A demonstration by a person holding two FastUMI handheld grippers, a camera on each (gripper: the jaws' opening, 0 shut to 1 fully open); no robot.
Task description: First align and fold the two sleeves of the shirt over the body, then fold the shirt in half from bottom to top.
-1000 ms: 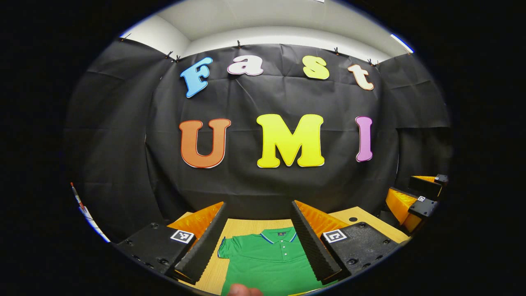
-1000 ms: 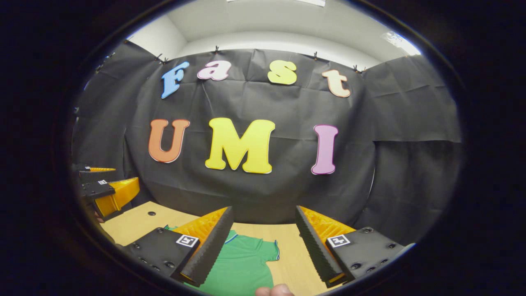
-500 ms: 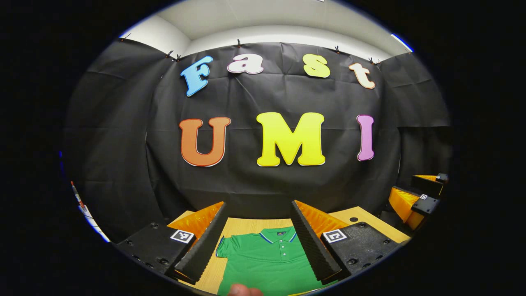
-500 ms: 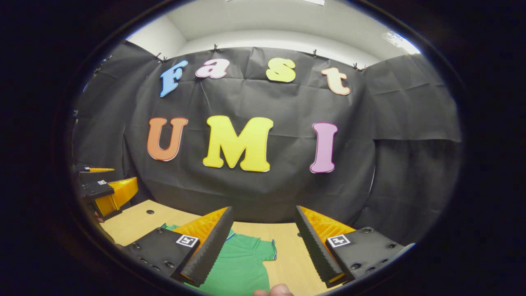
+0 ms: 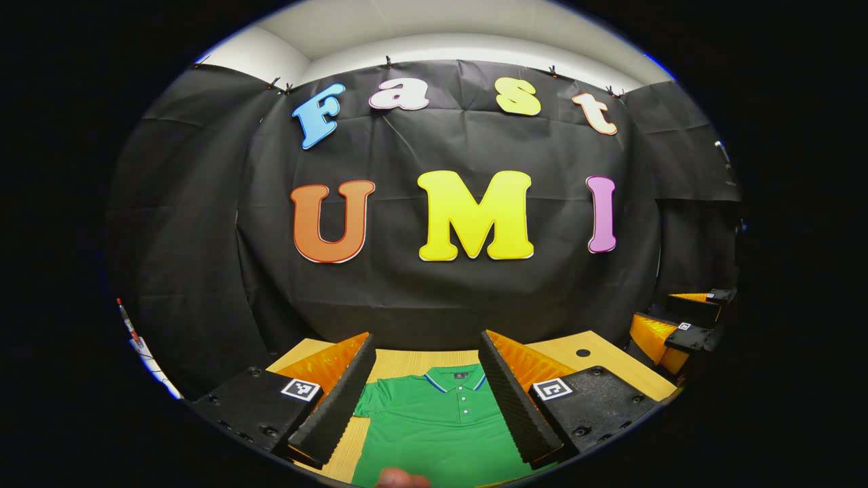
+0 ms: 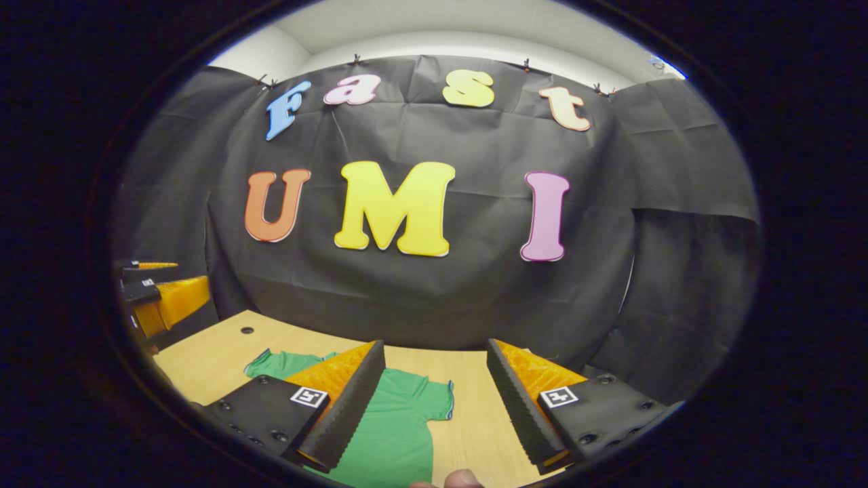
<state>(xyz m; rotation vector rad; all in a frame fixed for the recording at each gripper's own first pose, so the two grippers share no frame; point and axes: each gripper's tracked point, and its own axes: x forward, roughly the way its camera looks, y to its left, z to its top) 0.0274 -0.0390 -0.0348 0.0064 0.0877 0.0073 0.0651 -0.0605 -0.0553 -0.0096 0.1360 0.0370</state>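
A green polo shirt [image 5: 441,423] lies flat on the wooden table [image 5: 603,362], collar toward the far wall, sleeves spread out. My left gripper [image 5: 424,393] hangs open above it, the collar and button placket showing between its fingers. In the right gripper view the shirt [image 6: 400,423] has its right sleeve [image 6: 437,400] lying between the fingers of my right gripper [image 6: 434,400], which is open and above the table. The shirt's other sleeve [image 6: 271,364] shows left of that gripper's left finger. The lower body of the shirt is hidden.
The right gripper [image 5: 678,329] shows at the far right of the left gripper view, and the left gripper [image 6: 159,298] at the far left of the right gripper view. The table has a small round hole [image 5: 582,352] near its back edge. A fingertip [image 5: 400,478] shows at the bottom.
Both grippers have tipped downward and moved forward a little, so more of the table and shirt shows. In the right gripper view the shirt's far sleeve has come into sight. Both stay open.
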